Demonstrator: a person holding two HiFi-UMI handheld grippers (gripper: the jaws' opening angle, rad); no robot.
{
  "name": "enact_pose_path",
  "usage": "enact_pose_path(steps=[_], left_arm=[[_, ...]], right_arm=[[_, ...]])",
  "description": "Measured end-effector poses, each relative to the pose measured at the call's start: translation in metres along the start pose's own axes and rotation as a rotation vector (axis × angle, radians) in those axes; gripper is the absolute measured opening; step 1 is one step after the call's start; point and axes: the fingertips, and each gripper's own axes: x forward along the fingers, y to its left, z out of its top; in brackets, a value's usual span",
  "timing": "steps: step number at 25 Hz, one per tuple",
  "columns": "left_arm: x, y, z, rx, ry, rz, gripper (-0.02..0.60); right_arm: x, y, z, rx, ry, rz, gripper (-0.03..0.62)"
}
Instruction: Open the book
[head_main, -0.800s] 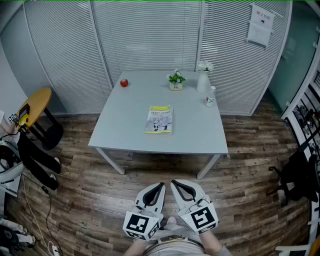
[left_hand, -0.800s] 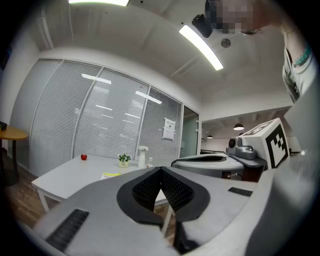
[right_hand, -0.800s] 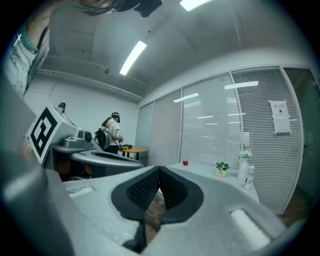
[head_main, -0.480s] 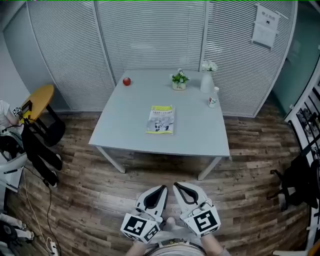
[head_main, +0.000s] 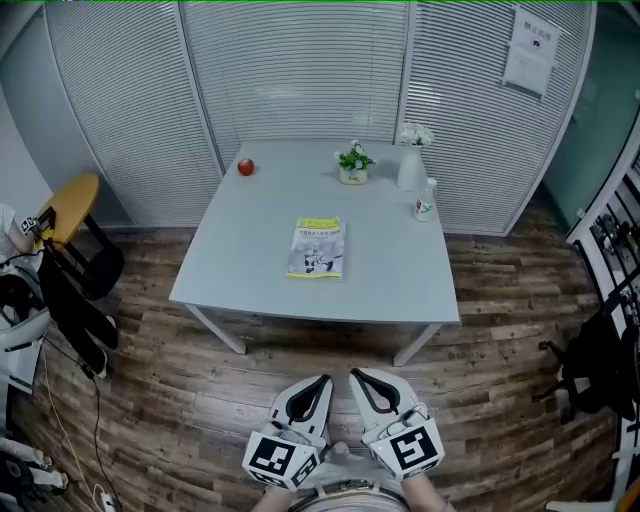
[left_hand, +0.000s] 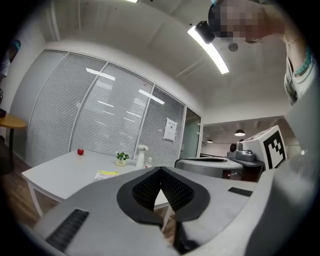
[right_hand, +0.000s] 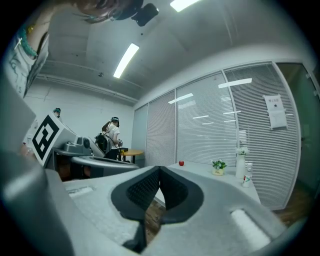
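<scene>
one round yellow side table (head_main: 70, 205) is seen at the far left of the head view, standing on the wooden floor (head_main: 150, 390) and well apart from the pale grey surface (head_main: 240, 270). near the far left corner of the surface a red apple (head_main: 245, 167) is set by itself. the book (head_main: 317, 247) is laid flat and closed near the middle of the surface, its yellow-banded cover turned up, with bare surface all round it and nothing touching it. nearer the camera, at the bottom edge of the head view and well short of the surface, the left tongs (head_main: 322, 381) are held over the floor; in the left gripper view their jaws are seen pressed together at the tips, with nothing caught between them. just beside them the right tongs (head_main: 357, 376) are held the same way, and in the right gripper view their jaws are likewise closed tip to tip on nothing. a marker cube (head_main: 275, 458) is carried at the near end of each. along the far edge of the surface a small potted plant (head_main: 352, 162) is placed, with a white vase (head_main: 407, 165) of pale flowers to its right. near the right edge a small white bottle (head_main: 424, 200) is stood upright. slatted blinds (head_main: 300, 70) are drawn across the wall behind, and a sheet of paper (head_main: 527, 50) is fixed to them at the upper right.
</scene>
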Motion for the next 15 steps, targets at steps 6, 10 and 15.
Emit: enact_pose_path(steps=[6,10,15], left_arm=[[0.045,0.032,0.010,0.101,0.000,-0.031,-0.002],[0.081,0.054,0.011,0.059,0.031,-0.094,-0.002],[0.122,0.092,0.019,0.047,0.062,-0.139,-0.002]], right_arm=[[0.046,-0.027,0.005,-0.004,0.013,-0.025,0.003],[0.083,-0.053,0.008,-0.011,0.017,-0.059,0.003],[0.129,-0.084,0.013,0.004,0.038,-0.107,0.003]])
